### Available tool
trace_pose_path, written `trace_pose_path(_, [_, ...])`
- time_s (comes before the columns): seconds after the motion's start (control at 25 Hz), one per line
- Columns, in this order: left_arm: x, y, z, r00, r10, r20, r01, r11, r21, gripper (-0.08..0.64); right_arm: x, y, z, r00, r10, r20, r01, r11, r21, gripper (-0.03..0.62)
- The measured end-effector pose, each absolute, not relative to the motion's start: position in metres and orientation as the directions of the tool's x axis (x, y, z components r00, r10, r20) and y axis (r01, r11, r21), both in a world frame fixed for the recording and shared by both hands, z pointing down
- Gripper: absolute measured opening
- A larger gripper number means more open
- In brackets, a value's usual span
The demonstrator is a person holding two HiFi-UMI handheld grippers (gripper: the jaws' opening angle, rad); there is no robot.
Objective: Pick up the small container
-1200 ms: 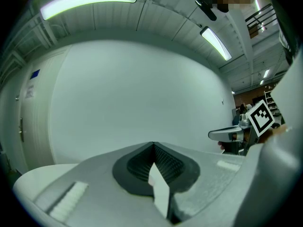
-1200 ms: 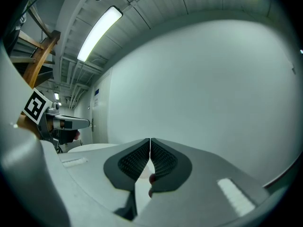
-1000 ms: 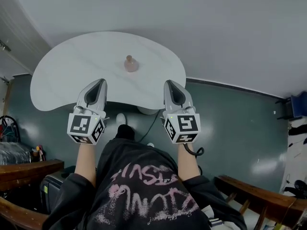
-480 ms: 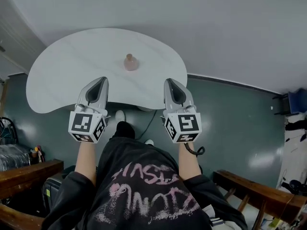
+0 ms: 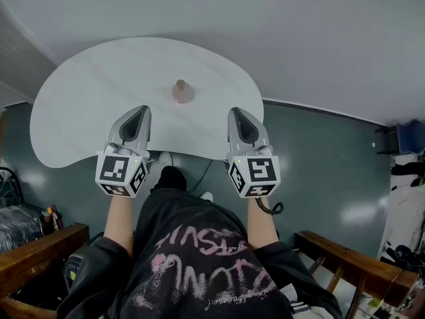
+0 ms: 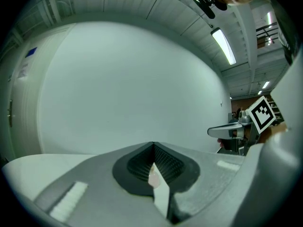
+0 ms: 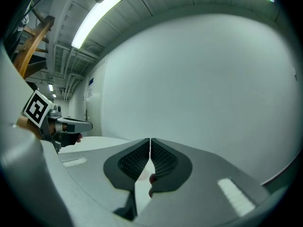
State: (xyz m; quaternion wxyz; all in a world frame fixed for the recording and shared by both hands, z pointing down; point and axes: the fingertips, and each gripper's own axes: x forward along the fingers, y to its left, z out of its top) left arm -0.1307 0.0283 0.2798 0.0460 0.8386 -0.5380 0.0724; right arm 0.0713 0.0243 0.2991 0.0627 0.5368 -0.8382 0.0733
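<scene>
On the white table [image 5: 99, 105] ahead of you, the small container [image 5: 180, 91] stands upright near the middle, alone and untouched. Over the last second almost nothing moves where it counts. Your view drifts, so the table slides a little left and the container sits a touch lower in frame, but both tools hold the same hover over the near edge. Your left gripper [image 5: 139, 113] is clenched, its tips pressed together with nothing between them. Your right gripper [image 5: 238, 113] is the same, pads meeting at the tip and empty. The container lies between the two, further out and well apart from both. So the pick is not yet under way, I'd say. Whichever gripper you choose needs its jaws spread before it goes forward, or it will only nudge the thing over.
</scene>
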Motion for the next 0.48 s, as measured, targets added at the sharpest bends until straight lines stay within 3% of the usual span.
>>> trace_pose_path(0.48, [-0.150, -0.043, 0.307, 0.451, -0.868, 0.208, -0.891, -0.450, 0.051, 0.002, 0.048, -0.042, 0.318, -0.380, -0.893, 0.240, -0.924, 0.380, -0.047, 0.015])
